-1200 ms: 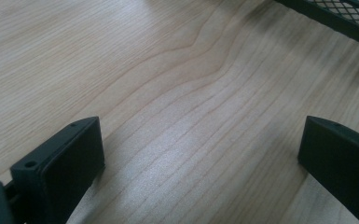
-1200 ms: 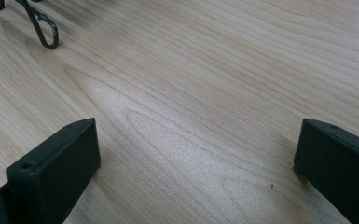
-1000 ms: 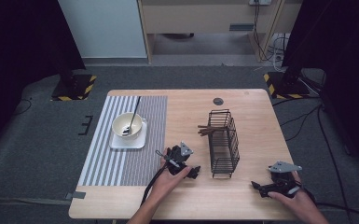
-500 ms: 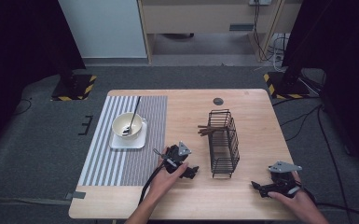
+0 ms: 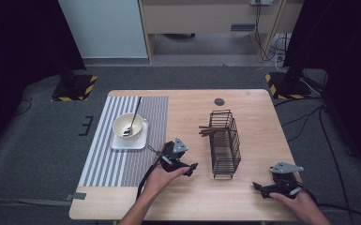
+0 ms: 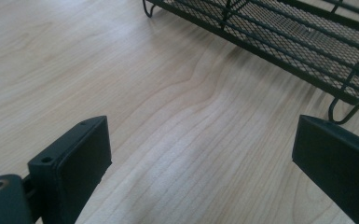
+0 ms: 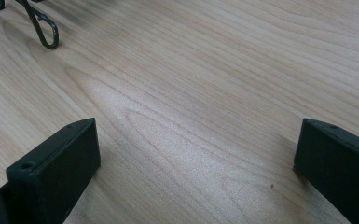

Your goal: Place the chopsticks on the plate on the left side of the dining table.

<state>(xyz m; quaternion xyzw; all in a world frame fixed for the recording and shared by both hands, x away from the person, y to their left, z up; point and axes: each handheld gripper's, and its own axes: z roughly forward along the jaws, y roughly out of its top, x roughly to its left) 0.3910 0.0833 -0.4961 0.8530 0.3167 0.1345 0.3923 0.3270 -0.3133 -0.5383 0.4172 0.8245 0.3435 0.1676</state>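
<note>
Resting on pale grained wood table (image 5: 192, 187), left claw (image 5: 191, 168) and right claw (image 5: 258, 188) gaping, boxy black wire basket (image 5: 225, 143) between.

Wire basket (image 5: 225, 143) stands mid-worktop (image 5: 192, 112), btwn the left gripper (image 5: 191, 168) and right gripper (image 5: 259, 187) — blocks a straight pass across. Sticks (image 5: 210, 131) poke out its left side twd the far edge. Bare wood w/ room along the near edge, far right corner and right edge. Left side: striped mat (image 5: 126, 161) lies flat; bowl (image 5: 128, 125) w/ spoon (image 5: 134, 117) on a plate (image 5: 127, 141) — only tall thing there. Both jaws wide apart over bare wood.
</note>
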